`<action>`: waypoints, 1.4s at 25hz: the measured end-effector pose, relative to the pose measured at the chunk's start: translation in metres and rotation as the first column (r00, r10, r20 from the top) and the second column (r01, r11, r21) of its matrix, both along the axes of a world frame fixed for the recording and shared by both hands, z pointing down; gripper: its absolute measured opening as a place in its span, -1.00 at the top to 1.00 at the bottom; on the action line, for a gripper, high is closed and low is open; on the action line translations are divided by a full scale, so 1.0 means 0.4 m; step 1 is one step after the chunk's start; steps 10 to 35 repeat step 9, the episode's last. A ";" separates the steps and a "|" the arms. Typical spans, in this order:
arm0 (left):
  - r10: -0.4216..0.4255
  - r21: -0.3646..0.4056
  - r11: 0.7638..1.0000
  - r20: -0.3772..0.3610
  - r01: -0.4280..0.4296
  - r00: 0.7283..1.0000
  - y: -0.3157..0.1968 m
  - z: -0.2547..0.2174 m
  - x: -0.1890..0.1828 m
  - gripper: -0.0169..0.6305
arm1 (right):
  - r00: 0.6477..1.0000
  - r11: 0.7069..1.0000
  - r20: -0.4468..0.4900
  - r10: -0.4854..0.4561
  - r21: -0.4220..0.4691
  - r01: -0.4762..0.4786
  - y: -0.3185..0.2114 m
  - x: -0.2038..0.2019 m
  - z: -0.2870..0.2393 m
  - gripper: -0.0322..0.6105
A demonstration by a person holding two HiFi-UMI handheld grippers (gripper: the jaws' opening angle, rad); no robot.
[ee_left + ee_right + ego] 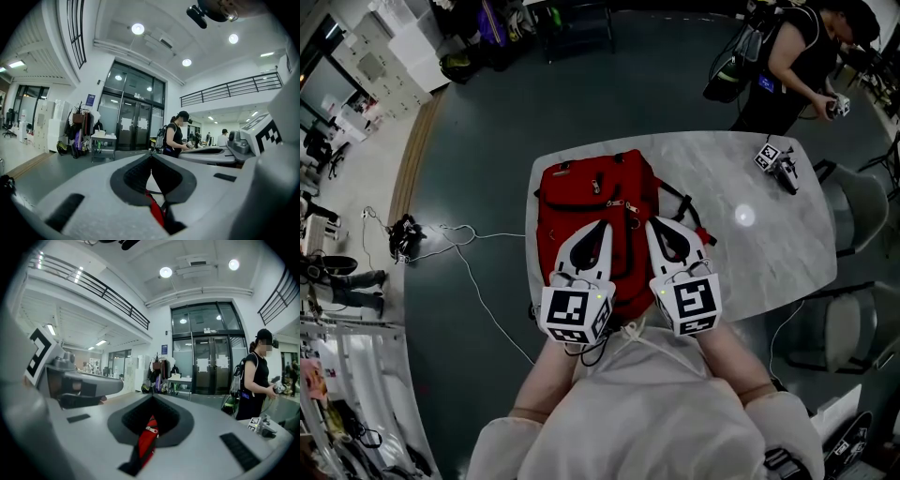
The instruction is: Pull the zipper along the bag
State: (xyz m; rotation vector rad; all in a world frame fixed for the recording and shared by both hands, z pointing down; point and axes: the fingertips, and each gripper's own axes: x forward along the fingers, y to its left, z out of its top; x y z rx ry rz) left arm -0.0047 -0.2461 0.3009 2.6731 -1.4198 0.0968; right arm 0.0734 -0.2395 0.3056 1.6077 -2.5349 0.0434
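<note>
Jaws: left gripper [151,156] has its tips together, and so does the right gripper [152,397]. Neither pinches anything. The red in each pad hollow is the bag lying below, seen through the gap.

Position: both grippers hover side by side over the near half of the red backpack [581,202], tips pointing away from you.

Task thing: the backpack lies flat on the marble table [741,178], at its left end. A metal zipper pull [623,205] sits near the bag's middle, just ahead of the right gripper's tips. It also shows small in the right gripper view [150,429].

Progress: judged not started. No pull is grasped and you are not bracing the bag. Whether the zipper lies open or shut cannot be read.

Left to do: part one gripper's jaws, take the pull, steady the fabric, and run the whole track.
</note>
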 end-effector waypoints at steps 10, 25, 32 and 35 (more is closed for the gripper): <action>0.010 -0.055 0.998 0.007 -0.010 1.000 -0.020 0.035 0.001 0.89 | 0.998 1.000 0.058 -0.002 -0.001 0.002 -0.017 0.004 0.012 0.82; 0.010 -0.055 0.998 0.007 -0.010 1.000 -0.020 0.035 0.001 0.89 | 0.998 1.000 0.058 -0.002 -0.001 0.002 -0.017 0.004 0.012 0.82; 0.010 -0.055 0.998 0.007 -0.010 1.000 -0.020 0.035 0.001 0.89 | 0.998 1.000 0.058 -0.002 -0.001 0.002 -0.017 0.004 0.012 0.82; 0.010 -0.055 0.998 0.007 -0.010 1.000 -0.020 0.035 0.001 0.89 | 0.998 1.000 0.058 -0.002 -0.001 0.002 -0.017 0.004 0.012 0.82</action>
